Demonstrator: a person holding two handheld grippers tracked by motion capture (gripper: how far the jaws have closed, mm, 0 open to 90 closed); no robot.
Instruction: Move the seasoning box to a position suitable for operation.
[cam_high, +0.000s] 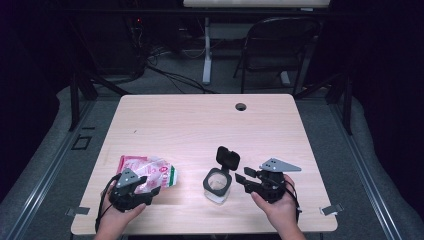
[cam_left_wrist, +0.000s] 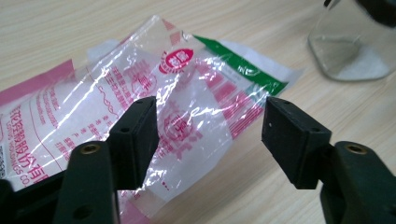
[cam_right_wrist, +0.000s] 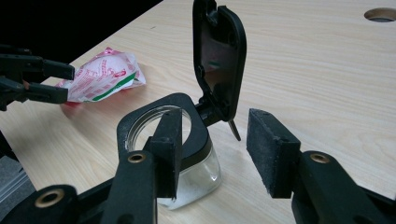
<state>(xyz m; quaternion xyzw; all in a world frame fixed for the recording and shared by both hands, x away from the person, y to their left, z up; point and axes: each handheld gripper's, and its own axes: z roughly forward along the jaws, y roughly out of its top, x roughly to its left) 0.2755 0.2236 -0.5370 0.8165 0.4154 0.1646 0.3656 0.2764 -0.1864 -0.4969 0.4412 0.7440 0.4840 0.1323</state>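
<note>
Bag: crinkled clear plastic pouch with pink print and a green stripe (cam_high: 150, 176), lying flat on the pale wooden table (cam_high: 200, 125) at the near left; looks emptied or almost so, though hard to tell for sure; seen close in the left gripper view (cam_left_wrist: 187, 93).
Left gripper: black two-jaw tool (cam_high: 134, 189) resting over the near edge of the pouch; jaws standing wide apart, pads not pressing on the film; nothing held.
Jar: small clear glass container with a black collar and a hinged black flip lid (cam_high: 218, 184), upright near the table's front middle, well apart from the pouch; lid (cam_right_wrist: 218, 60) standing open; some white powder at the bottom (cam_right_wrist: 187, 191).
Right gripper: black two-jaw tool (cam_high: 250, 180) just beside the jar on its right; jaws wide open; one pad in front of the collar, no grip seen.
Done, as judged: powder already in the jar; pouch let go.
Left, as judged: lid not yet shut; probably closing next.
</note>
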